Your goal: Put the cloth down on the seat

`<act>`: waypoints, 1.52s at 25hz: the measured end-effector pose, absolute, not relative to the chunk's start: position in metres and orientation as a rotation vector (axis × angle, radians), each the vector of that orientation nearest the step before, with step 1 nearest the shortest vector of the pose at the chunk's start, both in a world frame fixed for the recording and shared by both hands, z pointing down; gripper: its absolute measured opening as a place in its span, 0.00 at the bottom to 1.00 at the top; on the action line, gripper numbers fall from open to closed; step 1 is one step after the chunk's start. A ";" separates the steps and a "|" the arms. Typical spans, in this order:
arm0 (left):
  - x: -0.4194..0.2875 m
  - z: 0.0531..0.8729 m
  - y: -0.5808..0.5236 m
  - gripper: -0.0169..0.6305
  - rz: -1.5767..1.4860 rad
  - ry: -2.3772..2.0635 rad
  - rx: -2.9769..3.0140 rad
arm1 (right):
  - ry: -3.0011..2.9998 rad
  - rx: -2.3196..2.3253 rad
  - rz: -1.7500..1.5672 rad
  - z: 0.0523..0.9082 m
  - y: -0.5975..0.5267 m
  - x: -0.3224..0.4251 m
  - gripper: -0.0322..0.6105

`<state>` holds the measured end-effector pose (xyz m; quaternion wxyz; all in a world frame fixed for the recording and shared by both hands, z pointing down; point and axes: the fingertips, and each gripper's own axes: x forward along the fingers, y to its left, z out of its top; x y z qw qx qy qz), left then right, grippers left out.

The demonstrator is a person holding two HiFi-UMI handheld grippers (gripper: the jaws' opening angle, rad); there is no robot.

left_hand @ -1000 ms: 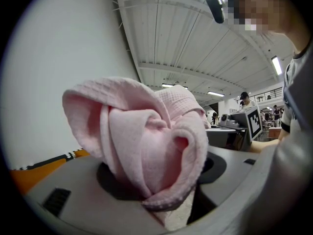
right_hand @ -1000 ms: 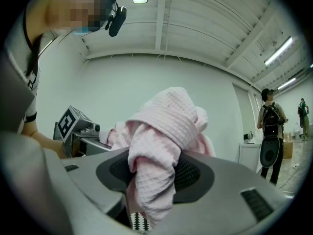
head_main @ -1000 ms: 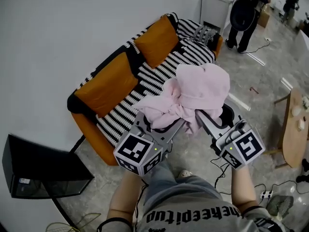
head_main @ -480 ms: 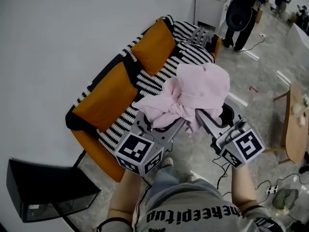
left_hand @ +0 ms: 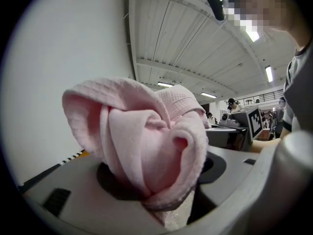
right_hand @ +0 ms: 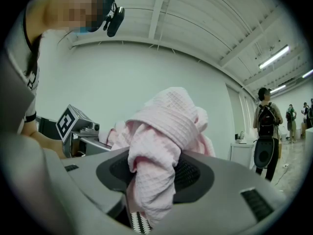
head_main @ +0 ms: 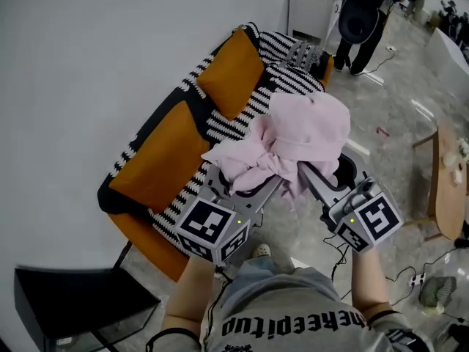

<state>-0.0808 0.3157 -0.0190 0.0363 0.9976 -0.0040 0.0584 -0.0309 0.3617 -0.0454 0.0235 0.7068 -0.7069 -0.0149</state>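
Over the front edge of the sofa (head_main: 143,235) you hold the pink cloth (head_main: 302,139) up in the air as a loose bundle, with both grippers under it and angled in toward each other. Your left gripper (head_main: 245,187) has its jaws pressed onto a thick fold of the cloth; its own view shows the fabric bulging up and out between them, with a narrow tail hanging below. Your right gripper (head_main: 316,184) pinches another bunched fold in the same way, and the fabric rises above its dark pads and droops down through the gap. The cloth touches nothing but the two grippers and is clear of the seat (head_main: 233,113), which lies beneath and just beyond it. A sliver of the black-and-white stripes shows under the right gripper in its own view. Two orange cushions (head_main: 170,156) lean against the sofa's back, near the white wall. Farther off, past the sofa's far end, a white cabinet (head_main: 308,7) stands with a person in dark clothes (head_main: 363,17) beside it. A light wooden surface (head_main: 438,193) sits at your right, cables (head_main: 344,254) trail on the floor by your feet, and a black box-shaped object (head_main: 77,310) sits at your lower left.
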 end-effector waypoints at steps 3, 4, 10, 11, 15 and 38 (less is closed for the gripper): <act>-0.087 -0.016 0.299 0.48 0.180 0.009 3.065 | -2.170 2.198 -0.046 -0.042 0.345 -0.037 0.39; -0.088 -0.015 0.294 0.48 0.179 0.015 3.066 | -2.163 2.202 -0.044 -0.041 0.341 -0.039 0.39; -0.084 -0.011 0.277 0.48 0.170 0.046 3.051 | -2.127 2.214 -0.024 -0.038 0.325 -0.037 0.39; -0.083 -0.011 0.275 0.48 0.168 0.050 3.050 | -2.123 2.217 -0.024 -0.039 0.323 -0.036 0.39; -0.079 -0.013 0.267 0.48 0.160 0.039 3.055 | -2.131 2.211 -0.024 -0.040 0.314 -0.031 0.39; 0.046 -0.032 0.225 0.48 0.183 -0.232 3.027 | -2.317 2.037 -0.018 -0.059 0.264 0.102 0.39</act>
